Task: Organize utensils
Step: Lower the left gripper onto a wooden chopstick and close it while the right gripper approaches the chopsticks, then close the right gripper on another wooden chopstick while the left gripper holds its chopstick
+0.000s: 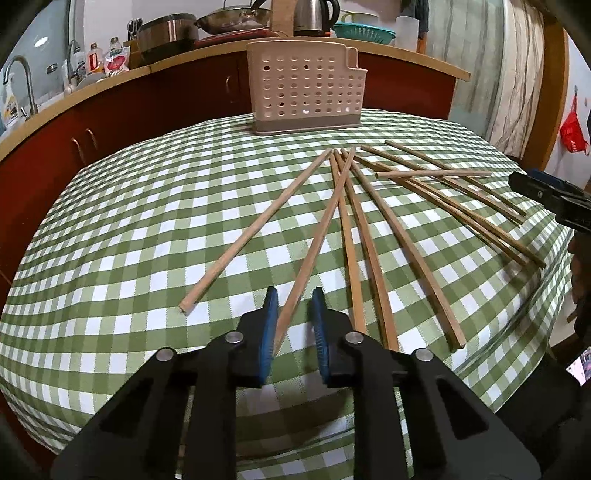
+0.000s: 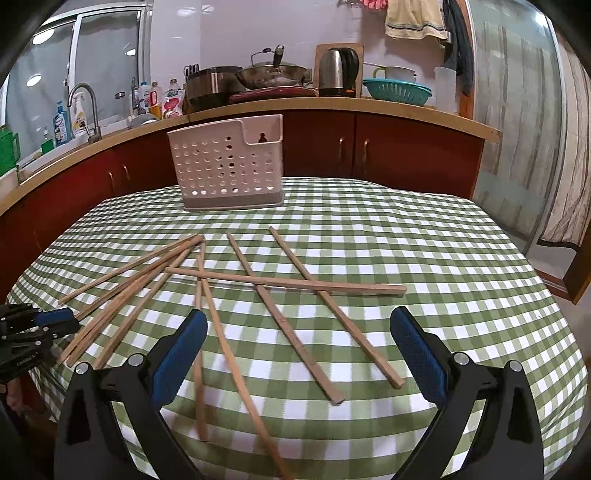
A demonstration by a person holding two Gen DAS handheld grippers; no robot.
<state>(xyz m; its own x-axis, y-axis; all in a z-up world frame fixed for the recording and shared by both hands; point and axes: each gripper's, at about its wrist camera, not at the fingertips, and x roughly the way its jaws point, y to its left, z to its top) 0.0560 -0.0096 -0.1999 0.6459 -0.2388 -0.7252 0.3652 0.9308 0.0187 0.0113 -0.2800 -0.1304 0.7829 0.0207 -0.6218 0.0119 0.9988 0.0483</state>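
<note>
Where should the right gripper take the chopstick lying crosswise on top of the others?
Crosswise chopstick: grip near its right end, with the right gripper coming from above, open jaws straddling its width. That end lies flat on bare tablecloth; further left it overlaps the other chopsticks.

cloth (image 2: 406, 236): green and white check, covering the desk
counter (image 2: 332, 105): wooden top over red cabinets (image 2: 413, 151)
on counter: kettle (image 2: 338, 72), wok (image 2: 271, 75), steel pot (image 2: 210, 85), teal colander (image 2: 397, 91), bottles (image 2: 162, 98)
tap (image 2: 86, 110): at left
towel (image 2: 413, 20): hanging above
</note>
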